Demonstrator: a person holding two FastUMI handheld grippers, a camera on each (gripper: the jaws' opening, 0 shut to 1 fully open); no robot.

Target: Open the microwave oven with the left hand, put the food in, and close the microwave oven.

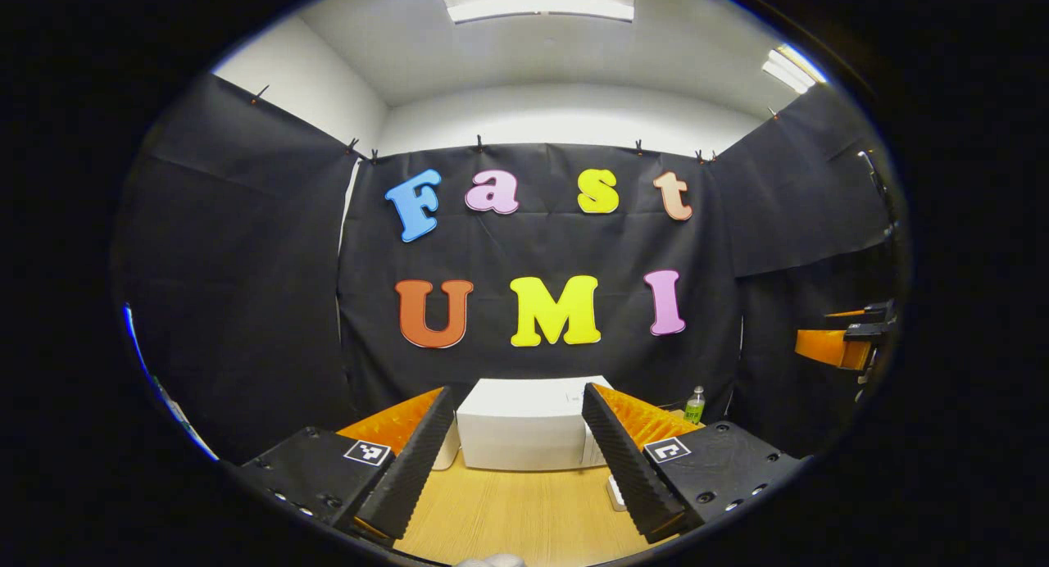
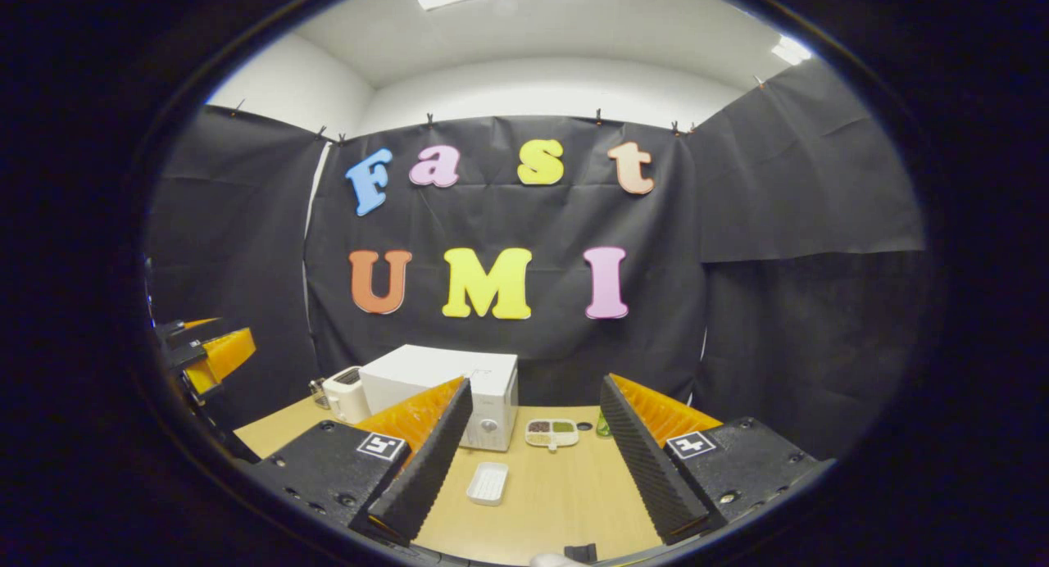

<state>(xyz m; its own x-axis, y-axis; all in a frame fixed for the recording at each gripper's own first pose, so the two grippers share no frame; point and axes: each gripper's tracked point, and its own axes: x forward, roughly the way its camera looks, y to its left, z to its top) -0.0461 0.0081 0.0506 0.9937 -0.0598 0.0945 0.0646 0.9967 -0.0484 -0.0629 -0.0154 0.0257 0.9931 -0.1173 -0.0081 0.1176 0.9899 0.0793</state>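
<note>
Both grippers hold their fingers wide apart, gripping nothing: left gripper (image 1: 515,469), right gripper (image 2: 533,469). Beyond them on the wooden tabletop (image 2: 557,501), the closed white microwave oven (image 2: 447,395) stands toward the back edge, the food tray (image 2: 551,432) just beside it.

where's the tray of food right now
In the right gripper view the food tray sits on the wooden table, just right of the white microwave and beyond the small white dish.
</note>
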